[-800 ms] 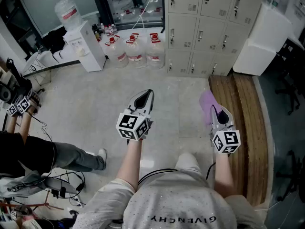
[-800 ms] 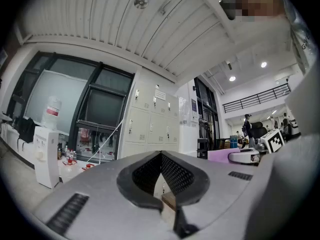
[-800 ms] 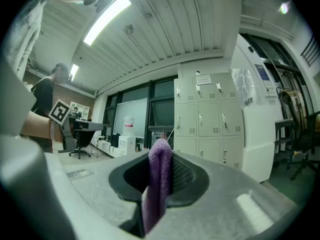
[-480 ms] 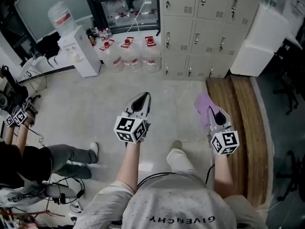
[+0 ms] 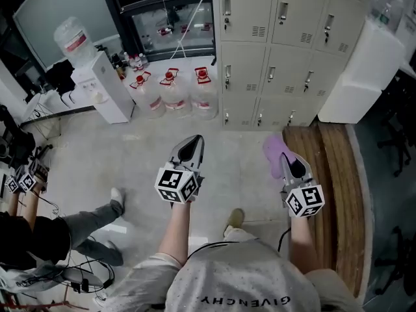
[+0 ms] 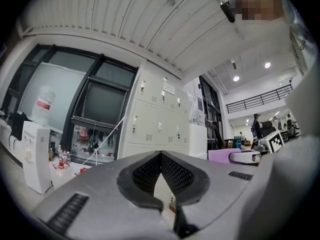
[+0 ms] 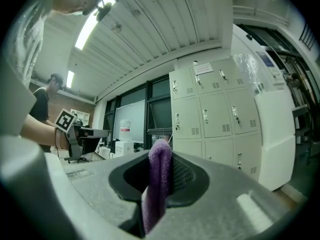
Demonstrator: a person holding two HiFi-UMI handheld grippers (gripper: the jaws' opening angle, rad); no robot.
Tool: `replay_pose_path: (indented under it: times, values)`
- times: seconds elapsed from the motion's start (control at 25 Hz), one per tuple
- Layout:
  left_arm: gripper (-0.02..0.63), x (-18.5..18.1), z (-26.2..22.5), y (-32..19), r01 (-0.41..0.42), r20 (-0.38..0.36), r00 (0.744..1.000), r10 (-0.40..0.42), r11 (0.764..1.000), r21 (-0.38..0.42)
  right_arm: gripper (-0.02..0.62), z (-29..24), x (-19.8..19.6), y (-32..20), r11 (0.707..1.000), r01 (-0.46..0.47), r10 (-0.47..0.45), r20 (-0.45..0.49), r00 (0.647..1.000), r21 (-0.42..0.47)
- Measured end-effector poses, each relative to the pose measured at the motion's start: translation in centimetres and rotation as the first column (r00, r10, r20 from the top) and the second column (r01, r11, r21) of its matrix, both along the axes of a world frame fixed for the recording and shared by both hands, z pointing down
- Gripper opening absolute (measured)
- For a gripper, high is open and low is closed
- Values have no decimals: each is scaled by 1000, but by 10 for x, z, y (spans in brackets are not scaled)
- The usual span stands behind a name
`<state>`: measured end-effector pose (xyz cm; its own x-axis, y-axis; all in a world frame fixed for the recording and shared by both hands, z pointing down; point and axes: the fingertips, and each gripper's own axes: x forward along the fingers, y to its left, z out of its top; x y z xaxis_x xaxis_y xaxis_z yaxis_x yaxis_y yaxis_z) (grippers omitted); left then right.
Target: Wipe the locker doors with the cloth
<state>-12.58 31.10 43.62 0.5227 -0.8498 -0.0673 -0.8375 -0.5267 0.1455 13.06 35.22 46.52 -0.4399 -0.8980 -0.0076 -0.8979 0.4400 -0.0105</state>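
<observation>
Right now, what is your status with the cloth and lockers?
Left gripper shut, empty. Right gripper shut on purple cloth. Locker doors ahead, not touched. Water jugs beside them, off path.

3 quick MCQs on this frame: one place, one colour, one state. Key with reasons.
1. Where do the water jugs stand?
A) on the floor, left of the lockers
B) on the wooden bench
C) on top of the white cabinet

2. What colour is the cloth?
A) white
B) purple
C) green

3. What state is the left gripper in?
A) shut on the cloth
B) wide open
C) shut, holding nothing

Key:
1. A: the head view shows them on the floor beside the locker bank.
2. B: a purple fold sits clamped in the right gripper.
3. C: its tips meet with nothing between them.
</observation>
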Motion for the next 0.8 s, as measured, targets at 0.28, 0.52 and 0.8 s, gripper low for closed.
replay_pose_path:
  times: [0.28,0.52,0.8]
  values:
    - [-2,13,-4,-106,-6,8,1000,6,1000,-3,52,1,6,-108,1000,26,-26,44,999,-4]
    - [-2,23,9,-170,-7,-4,1000,7,1000,-23,52,13,16,-173,999,24,-22,62,998,-28]
    - [-2,31,19,-216,3,-16,1000,-4,999,-46,52,16,23,-226,999,39,-35,94,995,-37]
